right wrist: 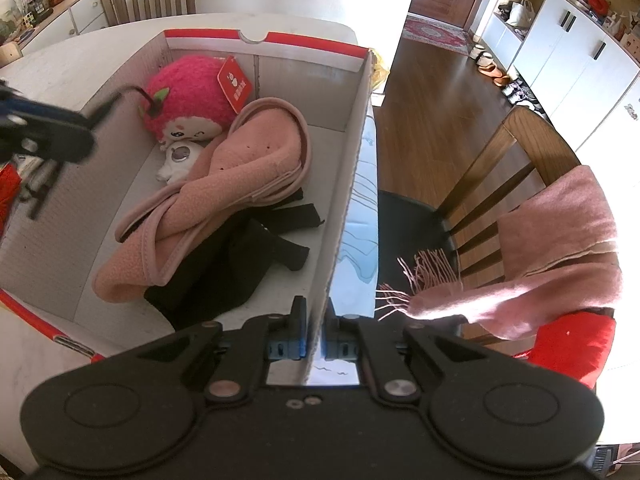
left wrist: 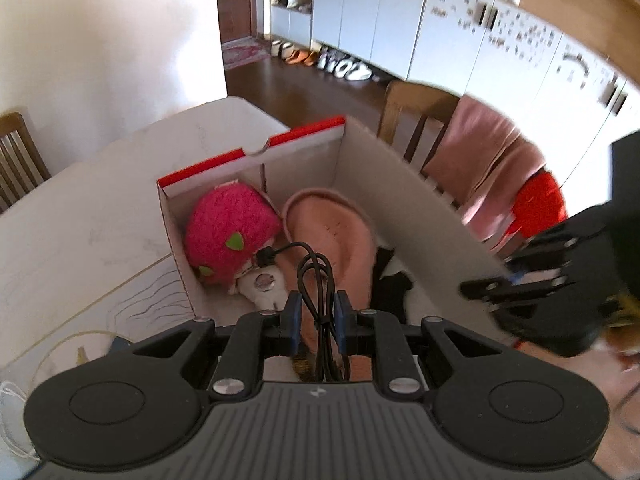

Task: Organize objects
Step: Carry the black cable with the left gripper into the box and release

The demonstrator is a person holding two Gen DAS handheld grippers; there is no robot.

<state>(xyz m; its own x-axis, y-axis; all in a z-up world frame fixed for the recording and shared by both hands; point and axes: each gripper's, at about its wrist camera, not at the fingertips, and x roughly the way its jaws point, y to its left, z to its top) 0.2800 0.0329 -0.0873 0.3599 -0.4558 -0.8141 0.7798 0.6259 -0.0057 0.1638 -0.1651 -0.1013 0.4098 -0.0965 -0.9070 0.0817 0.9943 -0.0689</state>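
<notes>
Two grippers: both gripping
Bench [right wrist: 60,60]: carries box
Box [right wrist: 352,184]: centre frame; right gripper [right wrist: 314,320] fingers clamped on its wall
Blanket [right wrist: 240,184]: pink, inside box
Plush [right wrist: 188,96]: upper left inside
Cable [left wrist: 318,280]: left gripper [left wrist: 318,308] fingers clamped on it, above box

A white table [right wrist: 48,60] with faint drawn lines carries an open cardboard box [right wrist: 352,160] with red edges. The box stands at the table's far right part, near the edge. On the near left lies a thin white cord [left wrist: 12,400].
</notes>
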